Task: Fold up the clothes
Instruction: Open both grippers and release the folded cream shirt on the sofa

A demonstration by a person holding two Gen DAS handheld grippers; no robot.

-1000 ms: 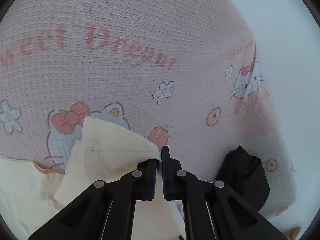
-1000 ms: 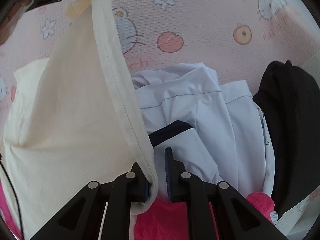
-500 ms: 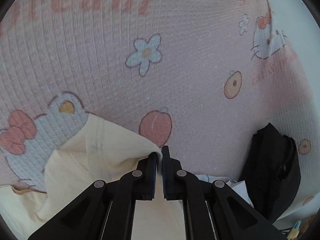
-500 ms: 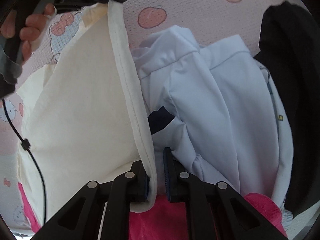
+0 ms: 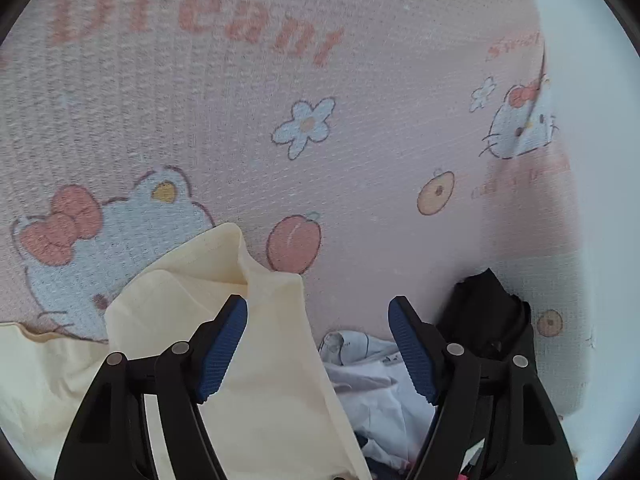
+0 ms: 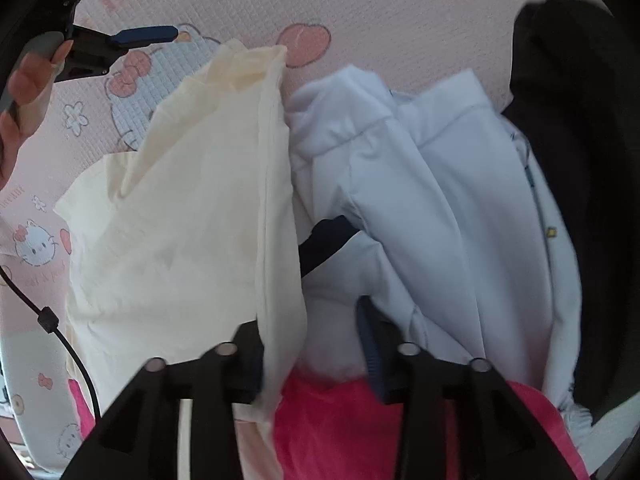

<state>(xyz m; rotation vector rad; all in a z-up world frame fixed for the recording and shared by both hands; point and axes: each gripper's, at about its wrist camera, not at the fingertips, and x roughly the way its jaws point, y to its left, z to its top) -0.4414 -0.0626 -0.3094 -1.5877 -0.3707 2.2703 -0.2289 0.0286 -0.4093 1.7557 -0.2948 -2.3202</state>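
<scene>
A cream garment (image 5: 256, 360) lies loosely folded on the pink cartoon-print sheet (image 5: 280, 100). My left gripper (image 5: 318, 322) hovers just above its far corner with jaws opening. The cloth's edge lies below and between the blue pads (image 5: 222, 346), which do not press on it. In the right wrist view the cream garment (image 6: 188, 220) spreads to the left. Its hem drapes past the left finger of my right gripper (image 6: 308, 340), whose jaws are opening and free of the cloth. The left gripper (image 6: 164, 0) shows at the top left, apart from the garment.
A crumpled white garment (image 6: 420, 200) lies right of the cream one, with a black garment (image 6: 580, 140) beyond it and a bright pink one (image 6: 340, 420) under my right gripper. A hand (image 6: 28, 80) and a black cable (image 6: 60, 340) are at the left.
Both grippers were shut on the cream garment's edge and now stand apart from it. The garment has dropped onto the sheet and slumped; both grippers have shifted slightly and tilted.
</scene>
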